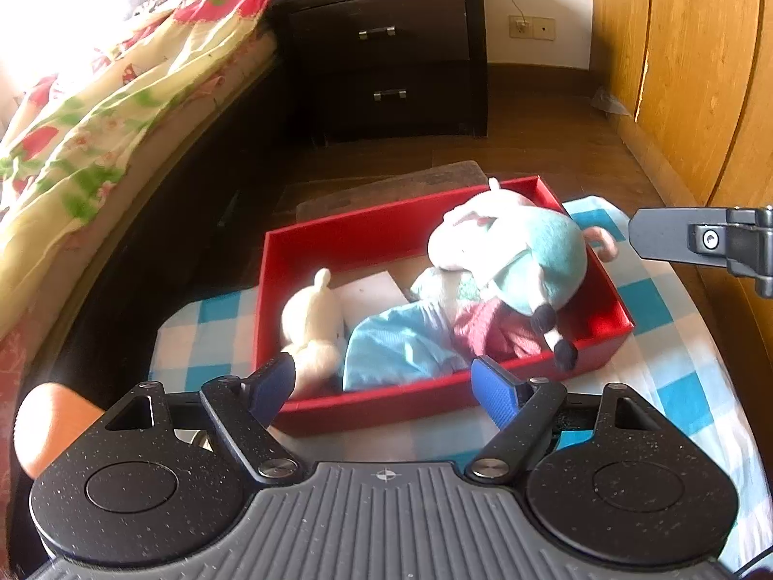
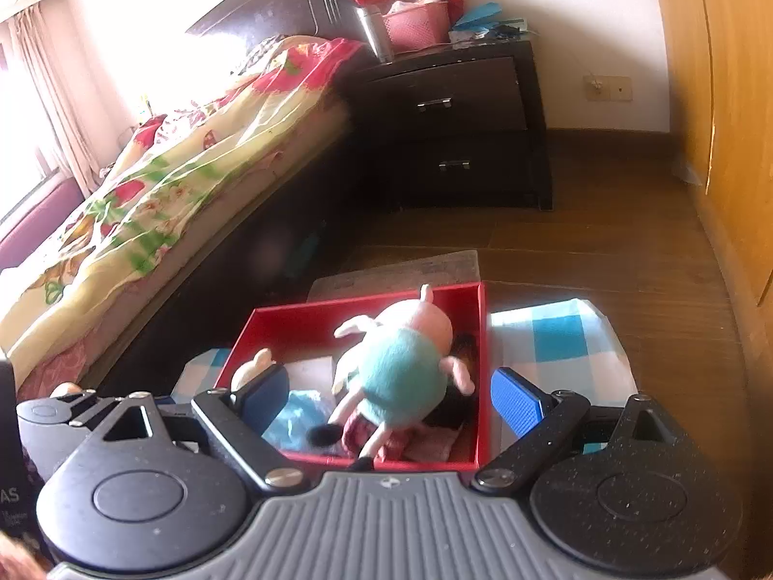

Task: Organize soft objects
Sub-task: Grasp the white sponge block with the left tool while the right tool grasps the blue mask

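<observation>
Beside the bed [image 2: 145, 183], pig plush [image 2: 401, 367] perhaps overhangs red box [image 2: 294, 321].

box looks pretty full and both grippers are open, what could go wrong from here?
1. The pig plush lies on top of the pile, its feet over the near wall of the red box; it could tip out.
2. The left gripper straddles the white plush and blue cloth; closing may catch both.
3. The box sits on the loose checkered cloth, so a push may slide it.
</observation>
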